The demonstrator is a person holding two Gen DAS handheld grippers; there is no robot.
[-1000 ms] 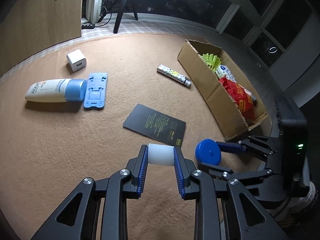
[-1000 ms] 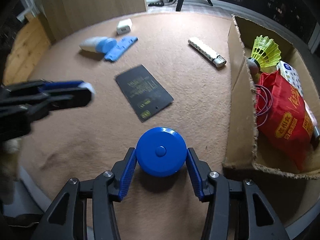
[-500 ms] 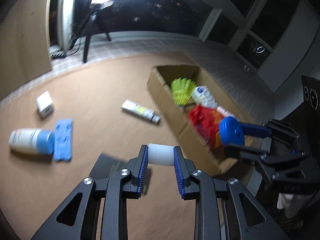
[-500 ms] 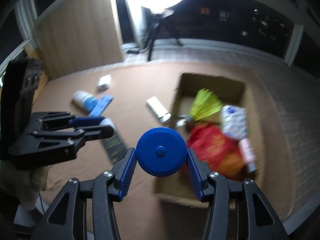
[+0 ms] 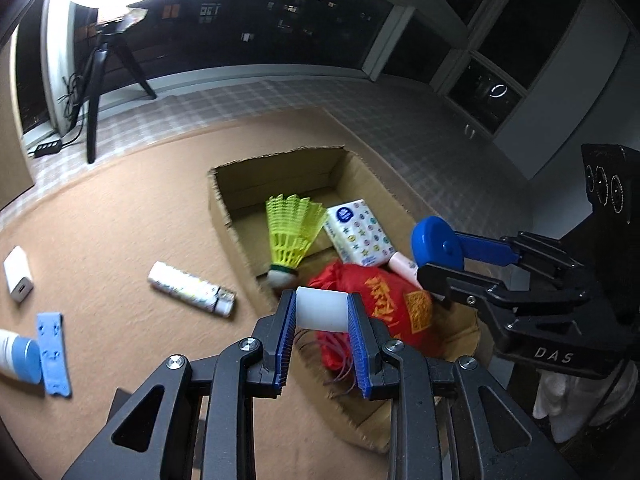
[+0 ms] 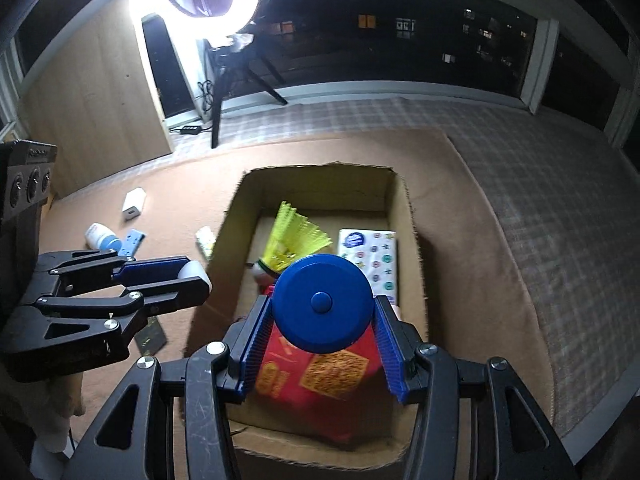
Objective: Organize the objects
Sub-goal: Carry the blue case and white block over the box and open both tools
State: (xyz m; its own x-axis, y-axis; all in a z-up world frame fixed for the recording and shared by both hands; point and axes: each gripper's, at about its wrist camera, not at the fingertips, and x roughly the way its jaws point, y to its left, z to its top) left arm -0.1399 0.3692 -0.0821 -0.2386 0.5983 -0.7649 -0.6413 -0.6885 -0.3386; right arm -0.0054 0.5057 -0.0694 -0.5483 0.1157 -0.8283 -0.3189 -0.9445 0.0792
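**Left wrist view: both loads over the box**

Left wrist view, largest first. Tan carpet (image 5: 120, 240) covers the floor. Cardboard box (image 5: 276, 172) sits open-topped on it, long axis running away from the cameras. Inside: red bag (image 5: 384, 300) at the near end, yellow shuttlecock (image 5: 292, 228) and patterned tissue pack (image 5: 358, 232) behind it, far end bare.

Left hand-held gripper (image 5: 322, 312) pinches a white cylinder (image 5: 320, 308) crosswise between its blue pads, hanging above the near left wall of the box, red bag just ahead and below. Right hand-held gripper (image 6: 324, 308) is clamped on a blue round disc (image 6: 322, 302), flat face toward its camera, directly over the red bag. Judgement: the right load is further over the box interior; the left needs a short move forward and right before release.

Still out on the carpet, left of the box: patterned tube (image 5: 190, 294) nearest, blue flat holder (image 5: 52, 352), lotion bottle (image 5: 18, 360), white charger (image 5: 18, 280) furthest. Black card (image 6: 152, 334) shows only in the right wrist view, below the left gripper.

Change over the last second: both grippers were low over the carpet beside the box; they have since risen and swung over it, grips unchanged.
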